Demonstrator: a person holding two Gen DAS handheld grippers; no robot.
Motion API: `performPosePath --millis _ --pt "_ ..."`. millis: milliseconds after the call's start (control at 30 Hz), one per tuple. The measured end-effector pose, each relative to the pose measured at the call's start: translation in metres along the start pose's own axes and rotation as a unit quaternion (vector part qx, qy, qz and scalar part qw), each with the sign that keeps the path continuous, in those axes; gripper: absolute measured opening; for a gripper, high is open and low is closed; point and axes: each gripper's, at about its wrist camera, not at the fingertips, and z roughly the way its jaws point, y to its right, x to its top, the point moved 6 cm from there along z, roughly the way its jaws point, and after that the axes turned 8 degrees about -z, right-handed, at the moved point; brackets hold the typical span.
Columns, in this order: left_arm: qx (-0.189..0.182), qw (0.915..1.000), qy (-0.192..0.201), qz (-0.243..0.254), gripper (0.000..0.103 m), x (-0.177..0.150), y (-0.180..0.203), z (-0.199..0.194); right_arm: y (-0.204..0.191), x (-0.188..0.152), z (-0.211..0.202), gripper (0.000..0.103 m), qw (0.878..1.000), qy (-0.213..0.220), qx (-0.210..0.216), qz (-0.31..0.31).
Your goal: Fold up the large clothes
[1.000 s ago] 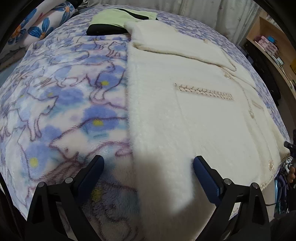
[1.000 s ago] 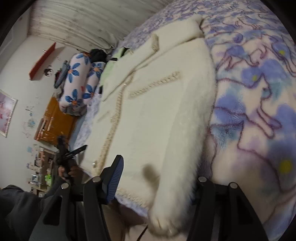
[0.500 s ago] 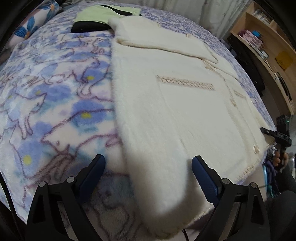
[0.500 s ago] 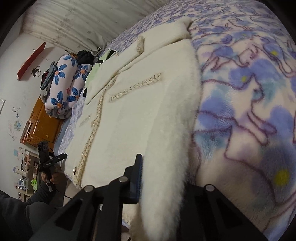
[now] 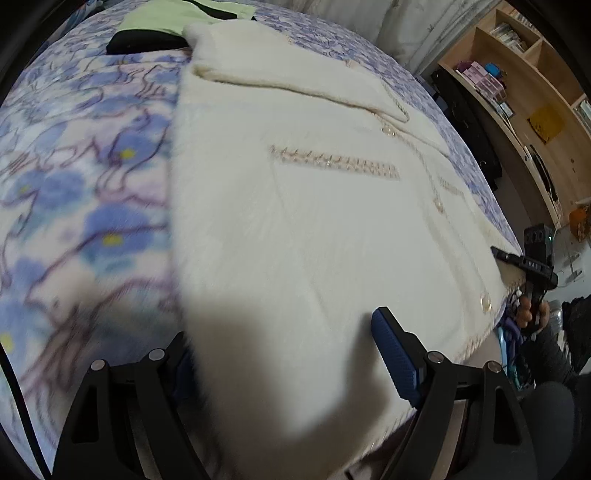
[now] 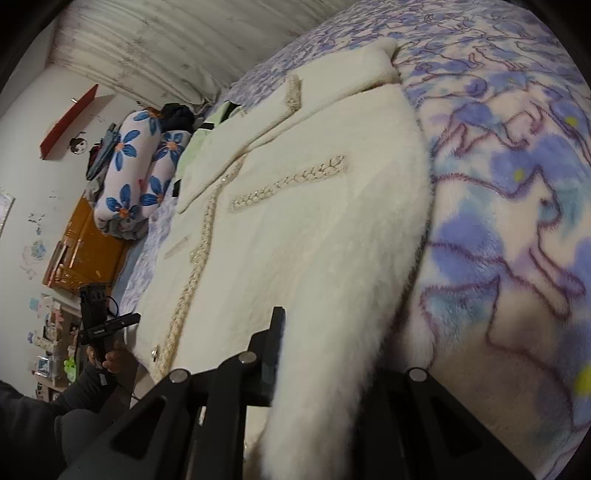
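**A:** Which way is the cream coat (image 5: 314,229) lying for you?

**B:** It is lying flat and face up on the bed blanket (image 5: 85,192), lengthwise; its collar end is pointing away from you toward the curtain (image 6: 159,48), and its hem is hanging toward you over the near edge of the bed; its long axis is running straight away from your two grippers.

**A:** And what is it made of?

**B:** It is looking thick and plushy, a long-piled cream fleece; a braided pocket trim (image 5: 336,162) is running across the front, a braided band is edging the opening, and pale round buttons (image 5: 485,303) are sitting along it; the blanket under it is fleecy too, printed with blue flowers and purple outlines; a green garment (image 5: 166,18) is lying beyond the collar.

**A:** What are your grippers doing?

**B:** Your right gripper (image 6: 317,373) is clamping the hem at the coat's right side edge; its jaws are standing nearly together with the pile squeezed between them. Your left gripper (image 5: 280,354) is standing wide, and its jaws have just been closing in; the coat's left hem corner is lying between them; the right-hand blue pad (image 5: 393,354) is standing clear of the fleece, and the other is hiding behind the blurred cloth, so you are not gripping there yet.
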Motion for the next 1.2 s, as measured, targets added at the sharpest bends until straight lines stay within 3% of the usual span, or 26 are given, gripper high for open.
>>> performPosePath --millis 33,67,100,167,200,400,733,1200 --pt "0.004 1.0 0.004 0.0 0.075 0.002 0.003 0.002 -0.001 0.001 0.001 0.01 1.0 -0.002 -0.009 -0.001" --pt "0.005 0.9999 0.01 0.001 0.06 0.005 0.008 0.004 -0.003 0.001 0.002 0.01 1.0 -0.002 -0.018 -0.004" --pt "0.003 0.9999 0.013 -0.003 0.037 0.008 0.012 0.006 -0.004 0.001 0.001 0.01 1.0 -0.001 -0.027 -0.007" --pt "0.004 0.9995 0.017 -0.026 0.016 0.013 0.018 0.009 -0.01 0.001 -0.001 0.009 0.998 0.001 -0.052 -0.019" --pt "0.007 0.9992 0.022 -0.031 0.013 0.015 0.021 0.01 -0.011 0.0 -0.003 0.008 0.998 0.002 -0.063 -0.026" --pt "0.062 0.996 0.058 -0.028 0.01 0.019 0.044 -0.003 -0.029 0.005 -0.025 0.007 0.993 0.034 -0.102 -0.046" --pt "0.055 0.9929 0.102 -0.023 0.009 0.017 0.063 -0.047 -0.064 0.004 -0.059 0.007 0.987 0.059 -0.126 -0.081" --pt "0.053 0.9938 0.087 -0.045 0.009 -0.024 0.049 -0.064 -0.094 -0.027 -0.069 0.007 0.983 0.023 -0.161 -0.086"
